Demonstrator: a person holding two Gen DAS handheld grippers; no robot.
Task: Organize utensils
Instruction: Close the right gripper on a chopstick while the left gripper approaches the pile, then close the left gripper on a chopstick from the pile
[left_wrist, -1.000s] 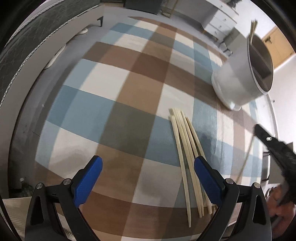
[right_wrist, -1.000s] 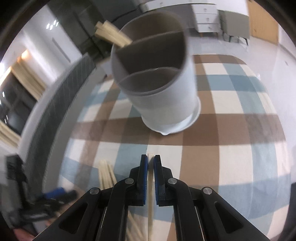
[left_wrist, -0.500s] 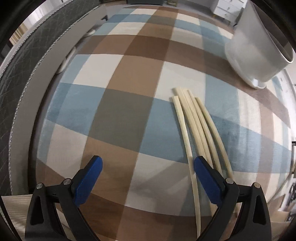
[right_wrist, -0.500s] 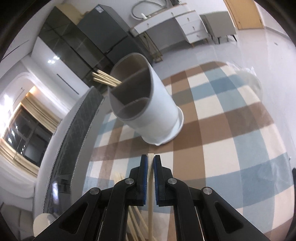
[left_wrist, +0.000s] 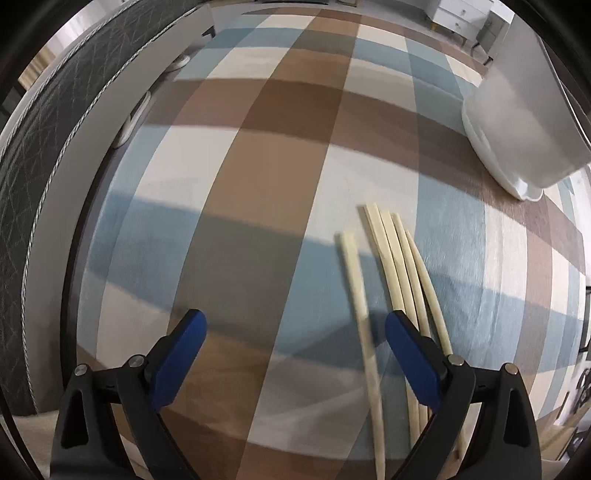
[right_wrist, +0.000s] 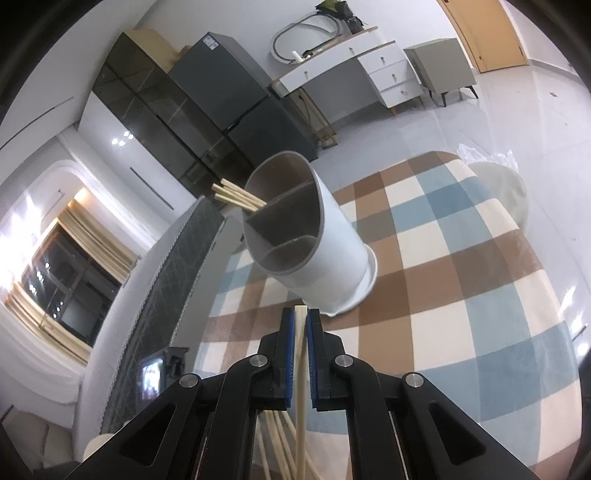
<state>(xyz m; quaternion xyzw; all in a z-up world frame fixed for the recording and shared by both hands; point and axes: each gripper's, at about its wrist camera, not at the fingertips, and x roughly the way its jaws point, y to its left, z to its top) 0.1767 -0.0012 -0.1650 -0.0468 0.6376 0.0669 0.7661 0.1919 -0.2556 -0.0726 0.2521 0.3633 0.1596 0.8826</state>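
Several pale wooden chopsticks (left_wrist: 397, 266) lie side by side on the checked tablecloth (left_wrist: 258, 155). My left gripper (left_wrist: 295, 328) is open just above the cloth, and its right finger (left_wrist: 410, 354) lies over the bundle, with one chopstick (left_wrist: 356, 291) between the jaws. My right gripper (right_wrist: 300, 321) is shut on a single chopstick (right_wrist: 300, 365) and holds it in front of the white divided utensil holder (right_wrist: 317, 254). Several chopsticks (right_wrist: 236, 195) stand in the holder's far compartment. The holder's base also shows in the left wrist view (left_wrist: 517, 122).
A grey padded bench (left_wrist: 40, 122) runs along the table's left edge. More chopsticks (right_wrist: 277, 443) lie on the cloth under my right gripper. A dark cabinet (right_wrist: 177, 110) and white drawers (right_wrist: 369, 70) stand far behind on the tiled floor.
My left gripper has dropped closer to the chopsticks on the cloth. My right gripper has lifted and drawn back from the holder, still holding its chopstick.
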